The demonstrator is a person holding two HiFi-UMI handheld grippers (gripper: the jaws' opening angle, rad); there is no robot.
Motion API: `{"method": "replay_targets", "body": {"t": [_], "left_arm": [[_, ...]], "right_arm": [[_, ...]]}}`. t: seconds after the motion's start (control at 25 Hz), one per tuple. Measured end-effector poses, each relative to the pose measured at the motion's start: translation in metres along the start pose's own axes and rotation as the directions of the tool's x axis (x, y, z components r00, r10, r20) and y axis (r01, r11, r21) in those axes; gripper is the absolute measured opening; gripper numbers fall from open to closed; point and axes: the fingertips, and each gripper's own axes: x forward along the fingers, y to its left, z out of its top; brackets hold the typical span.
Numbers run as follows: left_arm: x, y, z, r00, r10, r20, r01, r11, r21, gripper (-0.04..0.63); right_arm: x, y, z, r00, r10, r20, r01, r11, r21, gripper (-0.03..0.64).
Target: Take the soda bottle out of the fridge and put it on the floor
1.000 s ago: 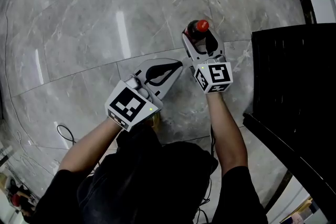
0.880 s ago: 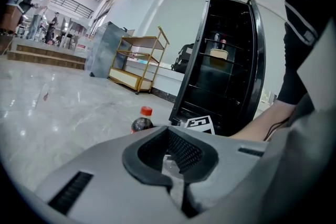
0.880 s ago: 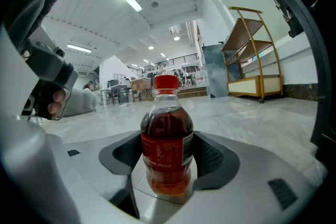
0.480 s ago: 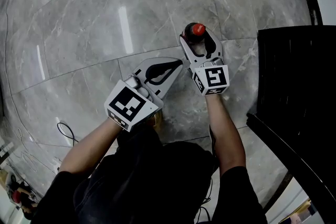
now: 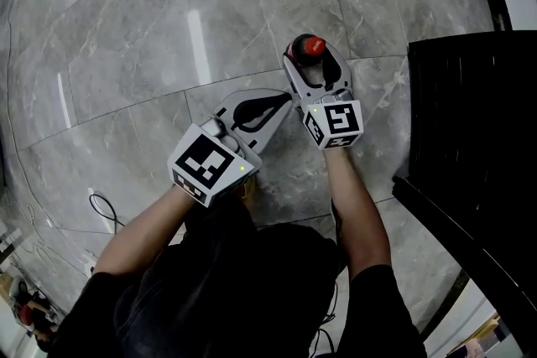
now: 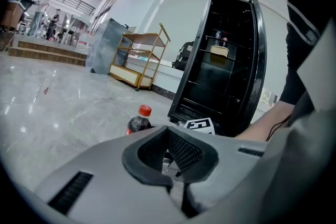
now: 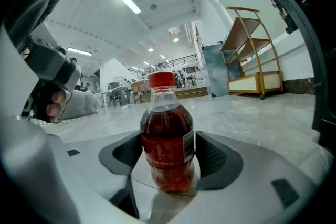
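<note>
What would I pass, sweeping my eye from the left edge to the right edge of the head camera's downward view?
Thin dark cable on the floor → left gripper → soda bottle with red cap → black fridge.

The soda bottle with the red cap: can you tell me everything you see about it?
The soda bottle is small, clear plastic, with a red cap, a red label and dark reddish-brown drink nearly to the neck. It stands upright between the right gripper's dark pads, which press both sides, low over the grey marble floor. Whether its base touches it can't be told.
</note>
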Motion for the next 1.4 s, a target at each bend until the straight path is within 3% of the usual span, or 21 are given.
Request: {"method": "replay_targets", "body": {"t": [0.36,0.6,0.8,1.08,1.4], "left_arm": [[0.001,-0.002,-0.002,1.0,-0.001,0.0,0.001,1.0,-0.008,0.006],[0.0,-0.001,0.004,1.0,-0.002,0.015,0.002,1.0,-0.029,0.006],[-0.014,0.001,0.037,0.999,0.02,0.039,-0.017,0.997,-0.078,0.006],[-0.06,-0.019,0.122,0.997,0.073,0.024,-0.07,0.99,-0.126,0.006],[-0.137,-0.082,0.297,0.996,0.084,0.004,-0.083,0.99,-0.118,0.006]], "right_arm": [[0.002,0.004,-0.002,0.999,0.014,-0.031,-0.014,1.0,-0.011,0.313],[-0.004,0.007,0.015,1.0,0.024,-0.002,-0.024,1.0,-0.007,0.313],[-0.015,0.004,0.047,1.0,0.016,-0.005,-0.016,1.0,-0.002,0.313],[-0.056,0.02,0.151,1.0,-0.009,-0.024,0.01,0.999,0.035,0.313],[-0.111,0.064,0.357,1.0,-0.014,0.003,0.014,0.998,0.059,0.313]]}}
